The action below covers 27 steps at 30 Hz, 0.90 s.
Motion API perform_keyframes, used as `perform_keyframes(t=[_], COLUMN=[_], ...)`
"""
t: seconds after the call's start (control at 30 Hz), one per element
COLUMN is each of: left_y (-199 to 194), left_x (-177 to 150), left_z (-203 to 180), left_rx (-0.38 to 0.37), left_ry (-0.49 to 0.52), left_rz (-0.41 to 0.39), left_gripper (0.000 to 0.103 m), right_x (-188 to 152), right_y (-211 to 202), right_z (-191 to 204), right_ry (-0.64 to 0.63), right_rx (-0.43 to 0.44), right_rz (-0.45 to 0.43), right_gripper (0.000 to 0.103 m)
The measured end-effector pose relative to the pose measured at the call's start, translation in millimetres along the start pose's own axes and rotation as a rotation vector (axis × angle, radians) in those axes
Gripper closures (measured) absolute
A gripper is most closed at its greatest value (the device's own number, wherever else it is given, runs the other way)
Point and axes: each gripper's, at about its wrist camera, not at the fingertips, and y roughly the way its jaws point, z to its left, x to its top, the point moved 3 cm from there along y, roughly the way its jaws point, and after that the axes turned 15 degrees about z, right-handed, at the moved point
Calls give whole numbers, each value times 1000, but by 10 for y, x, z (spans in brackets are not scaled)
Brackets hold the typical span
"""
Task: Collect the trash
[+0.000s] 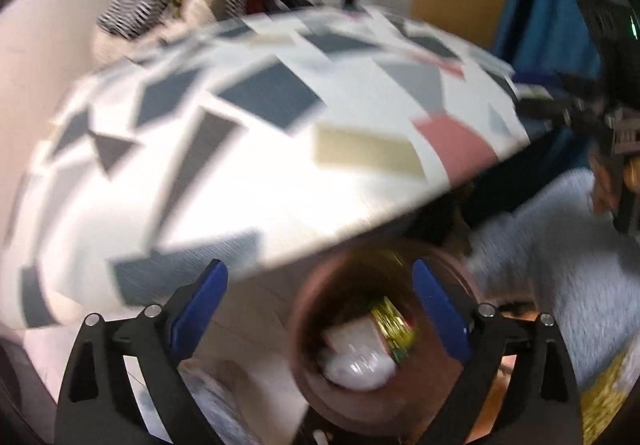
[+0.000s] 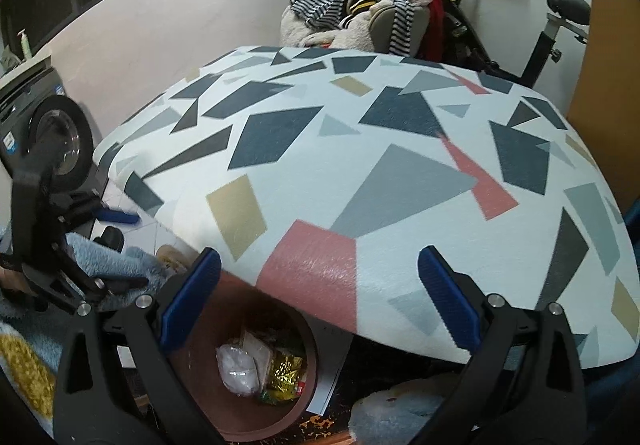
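A brown round bin point(image 2: 296, 409) stands on the floor under the near edge of the table point(image 2: 360, 165), which wears a cloth of grey, pink and tan shapes. Inside the bin lie a white plastic bag point(image 2: 238, 369) and a gold wrapper point(image 2: 284, 369). My right gripper point(image 2: 320, 277) is open and empty above the table edge and the bin. My left gripper point(image 1: 320, 285) is open, blurred, right over the bin point(image 1: 316, 397), with the white bag point(image 1: 356, 369) and gold wrapper point(image 1: 394, 325) showing below and nothing between its pads. The left gripper point(image 2: 120, 245) also appears at the left of the right wrist view.
A chair piled with striped and fleecy clothes point(image 2: 360, 5) and an exercise bike point(image 2: 552, 29) stand behind the table. A washing machine point(image 2: 44, 133) sits at the left. A person's fluffy blue sleeve point(image 1: 560, 253) is on the right. A fluffy blue slipper point(image 2: 396, 417) lies beside the bin.
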Motion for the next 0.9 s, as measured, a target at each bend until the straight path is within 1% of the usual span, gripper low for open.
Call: perform_keyframes(t=[0.13,0.17,0.23,0.37,0.5,0.63,0.67,0.8,0.9], left_y=[-349,-478,-679,-1122,-1487,-1774,-1853,-1990,-2038], left_x=[186,257,360,588,771,920,956,1018,1039], left_z=[161,212,268,356,382,408,405,374,367], left_rx=[71,102,128,170,163,180,199,237,249], left_ry=[-50,-67,-82,-107,-130,-165,-175,-170,-169], left_rz=[-99,-132,-181,-279,-355,-410,-428,-452,-461], left_gripper=[7,6,6,6,6,6,6,6,6], right_x=[92,143,214,375,589,738,775,861,899], right_y=[-133,-203,-296,-495,-779,-994,-1053,-1203,-1276], right_z=[-32,-43,-52,-59,-68,-72,-72,-70,-56], right_ry=[14,23,36,50,67,80,81,80,76], right_rx=[-24,-37,-52,-83,-114,-126,-126,-128,-125], right_rz=[-25,-38,-55,-89,-138,-169,-180,-207,-219], right_gripper=[6,6,6,6,6,6,6,6,6])
